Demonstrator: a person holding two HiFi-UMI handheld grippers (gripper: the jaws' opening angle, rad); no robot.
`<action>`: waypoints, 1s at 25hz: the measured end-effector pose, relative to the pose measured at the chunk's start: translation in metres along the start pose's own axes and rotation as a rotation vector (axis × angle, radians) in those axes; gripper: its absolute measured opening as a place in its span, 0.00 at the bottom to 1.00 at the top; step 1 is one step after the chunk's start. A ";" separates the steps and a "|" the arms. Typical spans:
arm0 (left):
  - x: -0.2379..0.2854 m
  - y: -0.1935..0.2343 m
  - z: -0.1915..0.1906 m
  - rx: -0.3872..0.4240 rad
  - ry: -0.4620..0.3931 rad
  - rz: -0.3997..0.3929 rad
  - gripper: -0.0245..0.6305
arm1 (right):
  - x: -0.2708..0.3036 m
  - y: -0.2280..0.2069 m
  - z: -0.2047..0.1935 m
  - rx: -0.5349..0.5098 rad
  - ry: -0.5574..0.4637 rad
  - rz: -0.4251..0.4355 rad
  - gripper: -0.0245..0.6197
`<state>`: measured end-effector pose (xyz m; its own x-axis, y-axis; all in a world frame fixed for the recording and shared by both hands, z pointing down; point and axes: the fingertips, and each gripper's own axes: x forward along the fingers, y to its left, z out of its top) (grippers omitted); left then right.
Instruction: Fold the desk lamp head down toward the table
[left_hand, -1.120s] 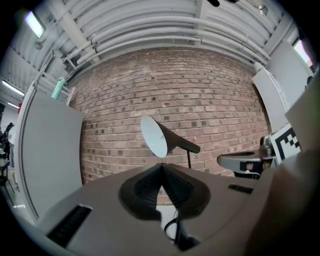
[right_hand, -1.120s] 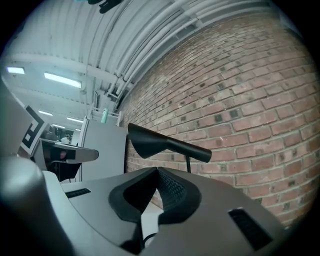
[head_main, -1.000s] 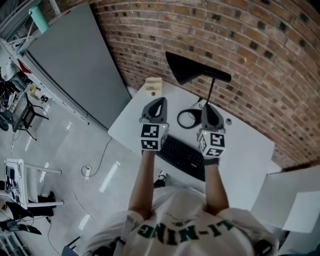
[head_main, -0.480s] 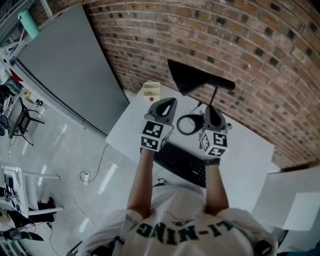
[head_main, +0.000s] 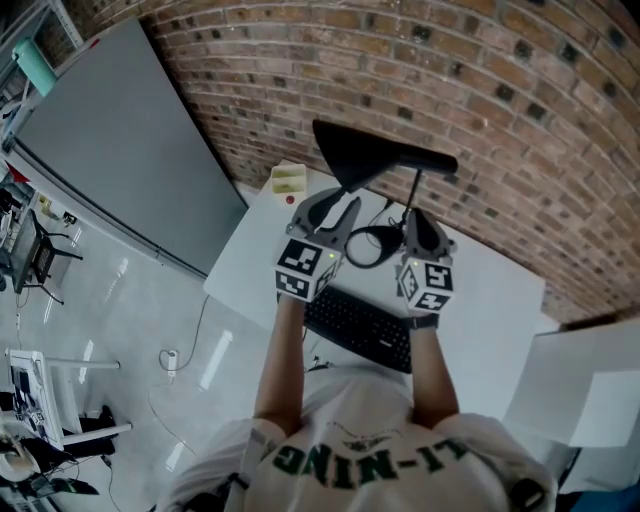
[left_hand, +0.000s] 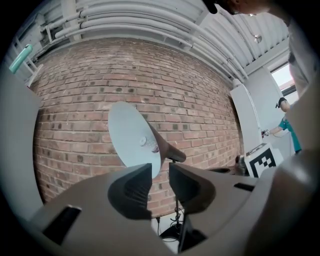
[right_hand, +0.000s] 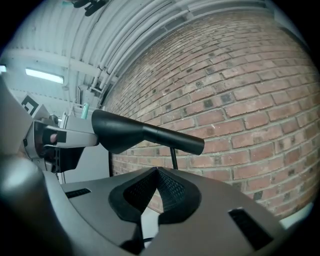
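The black desk lamp stands at the back of the white table, against the brick wall. Its cone-shaped head points left on a thin upright stem. My left gripper is raised just below the head's wide rim and is open. In the left gripper view the pale inside of the head sits right above the gap between the jaws of the left gripper; I cannot tell if they touch. My right gripper is shut, empty, near the stem's foot. The right gripper view shows the head above the right gripper.
A black keyboard lies at the table's front edge under my forearms. A black ring-shaped loop rests between the grippers. A small yellowish box sits at the back left corner. A grey panel leans left; white boards stand right.
My left gripper has risen and moved forward to the lamp head's rim, with its jaws spread wider. The right gripper has hardly moved.
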<state>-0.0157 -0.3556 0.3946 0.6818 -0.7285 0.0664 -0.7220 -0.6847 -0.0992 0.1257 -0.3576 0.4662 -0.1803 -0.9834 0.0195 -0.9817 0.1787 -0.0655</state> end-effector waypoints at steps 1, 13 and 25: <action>0.001 0.000 0.001 -0.003 -0.005 0.001 0.18 | 0.000 0.000 0.000 0.001 0.002 0.000 0.04; -0.001 0.000 0.008 -0.045 -0.034 -0.009 0.05 | 0.000 0.005 0.004 -0.010 -0.001 0.018 0.04; 0.000 -0.001 -0.004 -0.083 -0.007 -0.019 0.04 | -0.002 0.011 -0.001 -0.018 0.016 0.021 0.05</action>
<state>-0.0156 -0.3545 0.3986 0.6961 -0.7154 0.0601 -0.7160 -0.6980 -0.0152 0.1150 -0.3538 0.4661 -0.2014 -0.9789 0.0348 -0.9787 0.1997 -0.0484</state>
